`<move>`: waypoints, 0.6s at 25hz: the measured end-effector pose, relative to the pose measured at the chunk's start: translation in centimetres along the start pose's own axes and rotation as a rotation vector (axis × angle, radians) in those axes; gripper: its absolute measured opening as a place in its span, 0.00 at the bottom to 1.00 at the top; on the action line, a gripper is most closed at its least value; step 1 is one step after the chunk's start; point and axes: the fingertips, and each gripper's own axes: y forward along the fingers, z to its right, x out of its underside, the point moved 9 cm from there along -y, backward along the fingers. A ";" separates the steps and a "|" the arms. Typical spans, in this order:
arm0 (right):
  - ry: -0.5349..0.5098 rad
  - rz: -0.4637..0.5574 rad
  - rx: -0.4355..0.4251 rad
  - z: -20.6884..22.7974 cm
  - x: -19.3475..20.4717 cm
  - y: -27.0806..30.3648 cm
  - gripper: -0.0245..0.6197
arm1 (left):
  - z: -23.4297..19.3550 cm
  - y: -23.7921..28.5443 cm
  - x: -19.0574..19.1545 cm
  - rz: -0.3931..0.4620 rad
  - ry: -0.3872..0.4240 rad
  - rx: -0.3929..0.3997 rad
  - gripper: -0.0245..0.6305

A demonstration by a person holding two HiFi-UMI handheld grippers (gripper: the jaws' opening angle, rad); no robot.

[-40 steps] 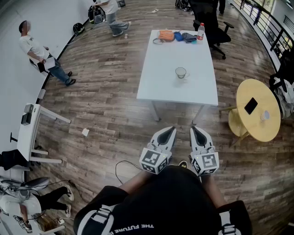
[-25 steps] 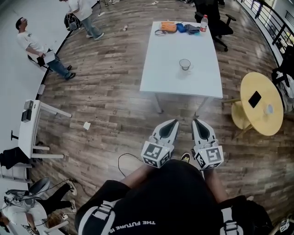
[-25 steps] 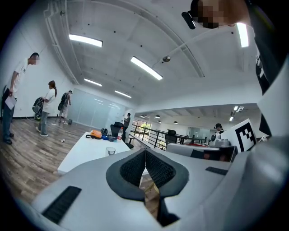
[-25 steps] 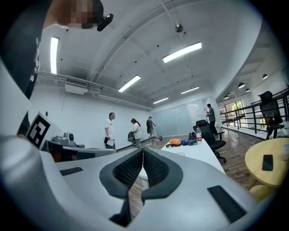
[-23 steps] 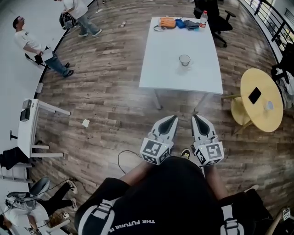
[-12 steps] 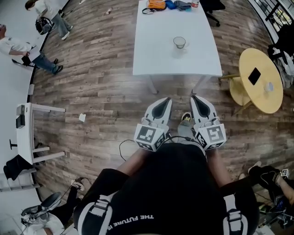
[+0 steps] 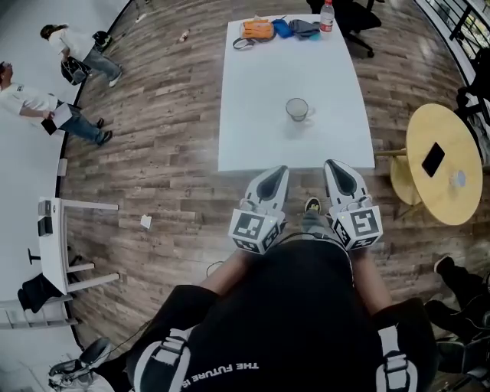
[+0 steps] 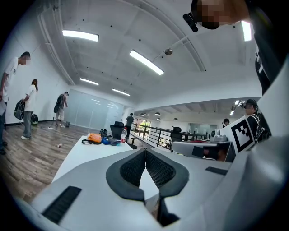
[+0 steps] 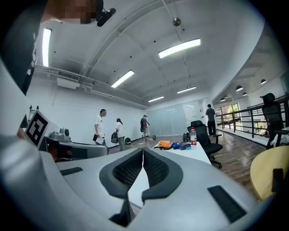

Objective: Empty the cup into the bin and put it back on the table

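Note:
A clear glass cup (image 7: 297, 109) stands upright near the middle of the long white table (image 7: 253, 122) in the head view. My left gripper (image 7: 279, 171) and right gripper (image 7: 334, 164) are held side by side close to my body. Their tips reach the table's near edge, well short of the cup. Both are shut with nothing between the jaws, as the left gripper view (image 8: 145, 151) and right gripper view (image 9: 142, 150) show. The cup is not visible in either gripper view. No bin is in sight.
An orange bag (image 7: 259, 30), dark pouches (image 7: 295, 27) and a water bottle (image 7: 327, 14) lie at the table's far end, with a black office chair (image 7: 360, 17) behind. A round yellow table (image 7: 448, 172) carrying a phone (image 7: 433, 158) stands right. People (image 7: 34, 103) stand far left.
The table has come nearer: its near edge now lies just at the gripper tips. Both grippers stay shut and side by side.

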 end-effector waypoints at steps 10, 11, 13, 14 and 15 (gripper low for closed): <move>0.014 -0.068 -0.080 11.2 0.2 10.4 0.06 | -4.2 13.7 -1.5 -0.042 0.061 -0.039 0.07; 0.017 -0.070 -0.089 11.6 0.4 11.3 0.06 | -4.8 14.4 -1.4 -0.051 0.070 -0.042 0.07; 0.027 -0.079 -0.101 12.0 0.7 12.8 0.06 | -6.2 15.4 -1.0 -0.068 0.077 -0.049 0.07; 0.027 -0.093 -0.101 12.2 0.9 13.5 0.06 | -7.0 15.9 -0.8 -0.075 0.077 -0.051 0.07; 0.024 -0.108 -0.098 12.4 1.1 14.1 0.06 | -7.8 16.4 -0.6 -0.080 0.076 -0.050 0.07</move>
